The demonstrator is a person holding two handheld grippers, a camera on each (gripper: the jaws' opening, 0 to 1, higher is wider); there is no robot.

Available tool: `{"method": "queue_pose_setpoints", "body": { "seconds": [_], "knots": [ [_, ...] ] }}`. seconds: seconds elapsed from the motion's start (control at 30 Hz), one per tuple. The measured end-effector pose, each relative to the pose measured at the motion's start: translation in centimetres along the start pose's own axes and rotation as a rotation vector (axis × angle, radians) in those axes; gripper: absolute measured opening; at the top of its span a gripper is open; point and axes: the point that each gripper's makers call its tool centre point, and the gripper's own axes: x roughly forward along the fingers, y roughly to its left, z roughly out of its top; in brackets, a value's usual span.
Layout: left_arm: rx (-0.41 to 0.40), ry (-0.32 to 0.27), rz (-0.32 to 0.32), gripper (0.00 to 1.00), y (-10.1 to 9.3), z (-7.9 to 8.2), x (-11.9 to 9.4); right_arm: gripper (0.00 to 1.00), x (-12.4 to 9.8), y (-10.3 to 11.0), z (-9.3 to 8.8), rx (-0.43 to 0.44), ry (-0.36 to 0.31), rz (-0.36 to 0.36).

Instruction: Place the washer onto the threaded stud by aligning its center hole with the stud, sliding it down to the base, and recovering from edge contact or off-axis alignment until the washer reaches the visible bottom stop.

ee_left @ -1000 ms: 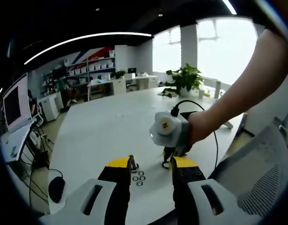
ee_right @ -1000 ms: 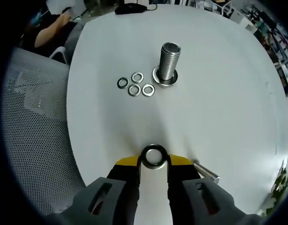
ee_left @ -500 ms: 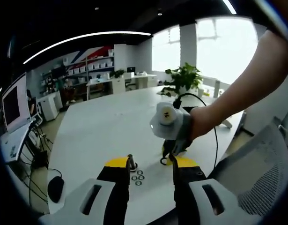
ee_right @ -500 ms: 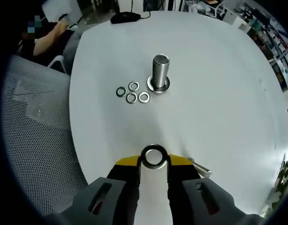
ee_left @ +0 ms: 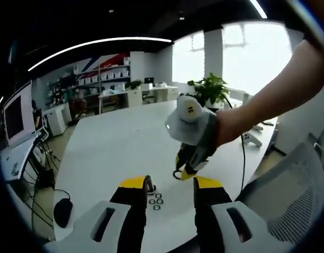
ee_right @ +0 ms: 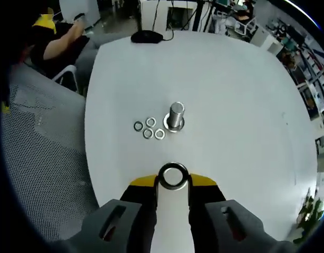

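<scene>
The right hand-held gripper (ee_right: 173, 182) hangs high above the round white desk (ee_right: 246, 105), looking almost straight down along its yellow-tipped jaws. They are closed on a flat silver metal washer (ee_right: 173, 176), pinched by its rim so its centre hole faces the camera. The washer is up in the air, well apart from the upright threaded steel stud (ee_right: 176, 115), which stands on its base flange a little in from the desk edge nearest the grey mesh chair (ee_right: 40, 158). Four small loose silver washers (ee_right: 149, 128) lie in a cluster just beside the stud's base, on the chair side.

The left gripper view takes the scene from the side, low and near the desk edge. There the left hand-held gripper (ee_left: 165, 188) points level across the desk, jaws parted with nothing between them. The bare forearm (ee_left: 272, 95) reaches in from the right, slanting downward, with the right hand-held gripper (ee_left: 186, 169) tipped toward the desktop above the stud (ee_left: 148, 184). A black computer mouse (ee_left: 64, 212) lies by the near edge; a potted green plant (ee_left: 209, 88) stands at the far edge.
</scene>
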Motion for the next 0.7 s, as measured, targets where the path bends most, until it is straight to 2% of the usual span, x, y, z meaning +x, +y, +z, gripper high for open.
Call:
{"method": "queue_pose_setpoints", "body": {
  "seconds": [0.3,0.5,0.7],
  "knots": [
    [-0.004,-0.005,0.008,0.33,0.1,0.0,-0.1,0.22,-1.5,-1.0,3.2,0.022,-0.076,-0.005],
    [-0.005,-0.013,0.02,0.33,0.4,0.2,-0.2,0.22,-2.6,-1.1,5.4,-0.005,-0.114,-0.01],
    [-0.008,-0.006,0.016,0.34,0.3,0.1,-0.2,0.23,-2.6,-1.0,7.1,-0.028,-0.134,0.004]
  ]
}}
